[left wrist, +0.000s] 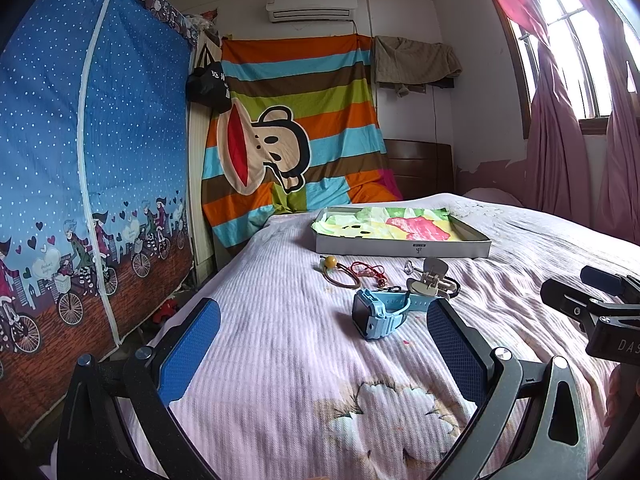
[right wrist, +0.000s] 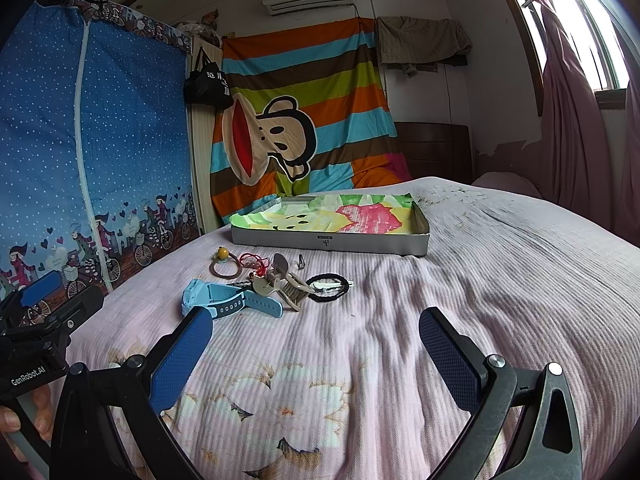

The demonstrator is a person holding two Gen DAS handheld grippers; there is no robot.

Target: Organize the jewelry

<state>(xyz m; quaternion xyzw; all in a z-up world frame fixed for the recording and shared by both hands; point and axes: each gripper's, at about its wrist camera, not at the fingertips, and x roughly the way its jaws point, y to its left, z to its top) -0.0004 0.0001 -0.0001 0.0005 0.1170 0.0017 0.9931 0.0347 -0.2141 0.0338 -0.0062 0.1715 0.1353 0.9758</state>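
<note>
A small heap of jewelry lies on the pink bedspread. It holds a light blue watch (left wrist: 380, 312) (right wrist: 224, 300), a beige claw hair clip (left wrist: 430, 278) (right wrist: 286, 282), a brown hair tie with a yellow bead (left wrist: 338, 274) (right wrist: 223, 263), a red cord bracelet (left wrist: 368, 270) (right wrist: 254, 262) and a black hair tie (right wrist: 329, 286). Behind them stands a shallow grey box (left wrist: 400, 248) (right wrist: 332, 243) lined with colourful cloth. My left gripper (left wrist: 324, 344) hovers open just short of the watch. My right gripper (right wrist: 316, 354) is open too, nearer than the pile and to its right. Neither holds anything.
A blue zip wardrobe (left wrist: 80, 160) stands left of the bed. A striped monkey sheet (left wrist: 296, 128) hangs behind. Pink curtains (left wrist: 560, 140) and a window are at the right. The other gripper shows at each view's edge (left wrist: 592, 312) (right wrist: 44, 320). Bare bedspread (right wrist: 500, 280) stretches to the right.
</note>
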